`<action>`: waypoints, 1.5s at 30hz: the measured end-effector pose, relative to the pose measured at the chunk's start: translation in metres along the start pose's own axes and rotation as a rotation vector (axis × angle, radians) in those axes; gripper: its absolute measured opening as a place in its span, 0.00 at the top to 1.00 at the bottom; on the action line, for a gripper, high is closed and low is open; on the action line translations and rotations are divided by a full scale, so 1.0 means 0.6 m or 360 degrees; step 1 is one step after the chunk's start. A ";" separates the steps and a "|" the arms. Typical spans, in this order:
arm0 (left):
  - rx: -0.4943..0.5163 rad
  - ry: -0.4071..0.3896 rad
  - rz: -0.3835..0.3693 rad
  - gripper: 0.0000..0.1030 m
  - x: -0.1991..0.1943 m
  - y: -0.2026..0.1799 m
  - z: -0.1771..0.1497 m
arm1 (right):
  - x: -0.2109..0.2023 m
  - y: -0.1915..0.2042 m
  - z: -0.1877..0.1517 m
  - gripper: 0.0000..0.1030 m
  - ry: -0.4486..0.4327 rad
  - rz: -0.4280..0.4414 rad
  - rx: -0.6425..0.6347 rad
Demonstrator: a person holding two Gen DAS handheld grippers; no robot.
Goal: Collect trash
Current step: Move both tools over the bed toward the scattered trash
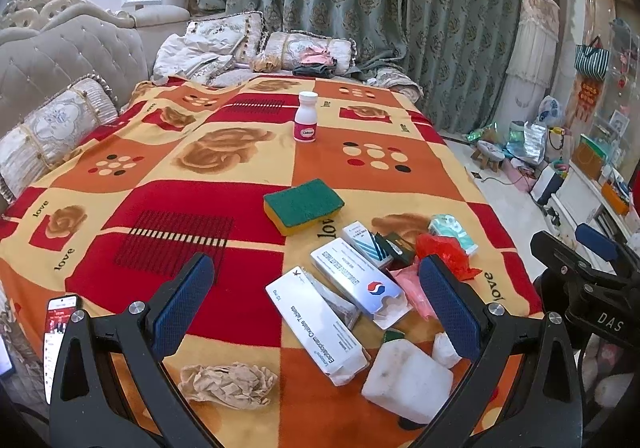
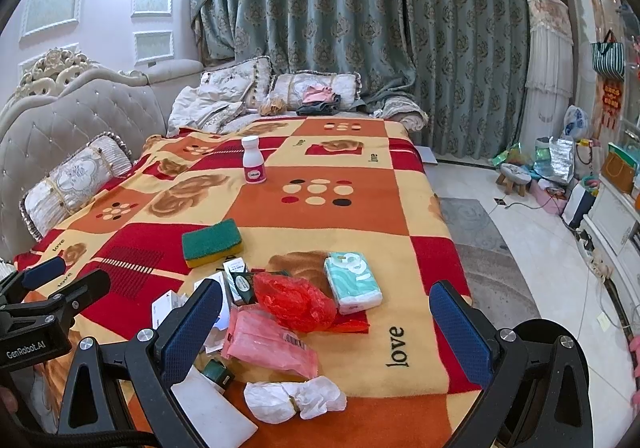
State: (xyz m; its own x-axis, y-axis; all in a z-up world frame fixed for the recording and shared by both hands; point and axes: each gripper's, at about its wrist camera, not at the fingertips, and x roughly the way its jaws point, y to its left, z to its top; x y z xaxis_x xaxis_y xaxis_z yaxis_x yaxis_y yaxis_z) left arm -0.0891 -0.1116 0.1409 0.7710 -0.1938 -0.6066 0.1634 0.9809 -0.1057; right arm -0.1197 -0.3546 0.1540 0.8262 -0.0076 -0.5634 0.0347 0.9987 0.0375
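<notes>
1. The trash sits in a loose pile at the near edge of the blanket (image 2: 280, 208): a red plastic bag (image 2: 294, 304), a pink wrapper (image 2: 268, 344), a crumpled white tissue (image 2: 294, 398) and a brown paper wad (image 1: 228, 384), all lying free.
2. Mixed in are 3 medicine boxes; the long white box (image 1: 320, 326) reads "Escitalopram Oxalate Tablets, 10 mg", the silver box (image 1: 360, 280) has a red-and-blue swirl logo, and the striped box (image 1: 366, 244) is too small to read.
3. Left gripper (image 1: 316, 308) hovers over those boxes, jaws wide apart, holding nothing.
4. Right gripper (image 2: 326, 322) hangs over the bag and wrapper, jaws also spread, empty.
5. My read: collecting has barely begun; no bin shows in either view, and every scrap looks untouched.
6. Further out: a teal tissue pack (image 2: 352, 282), a green sponge (image 2: 212, 242), and a white bottle (image 2: 254, 160), its pink label possibly "Caltrate".
7. The blanket says "love".
</notes>
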 end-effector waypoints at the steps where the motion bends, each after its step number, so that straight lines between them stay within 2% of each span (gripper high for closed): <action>1: -0.0001 0.0003 -0.0002 0.01 0.000 -0.001 -0.001 | 0.000 0.001 0.000 0.00 0.0002 -0.0001 0.0000; 32: -0.0020 0.0046 -0.0014 0.01 0.010 -0.003 -0.019 | 0.011 0.001 -0.004 0.00 0.0053 -0.0002 -0.0006; 45: -0.0049 0.0078 -0.0002 0.01 0.012 0.018 -0.014 | 0.021 0.012 -0.015 0.00 0.0106 0.0013 -0.0042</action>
State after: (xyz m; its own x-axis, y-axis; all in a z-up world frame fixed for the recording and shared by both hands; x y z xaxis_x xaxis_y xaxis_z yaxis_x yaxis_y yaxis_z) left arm -0.0868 -0.1025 0.1290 0.7397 -0.1947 -0.6442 0.1447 0.9809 -0.1302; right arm -0.1138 -0.3471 0.1396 0.7870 0.0028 -0.6169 0.0127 0.9997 0.0208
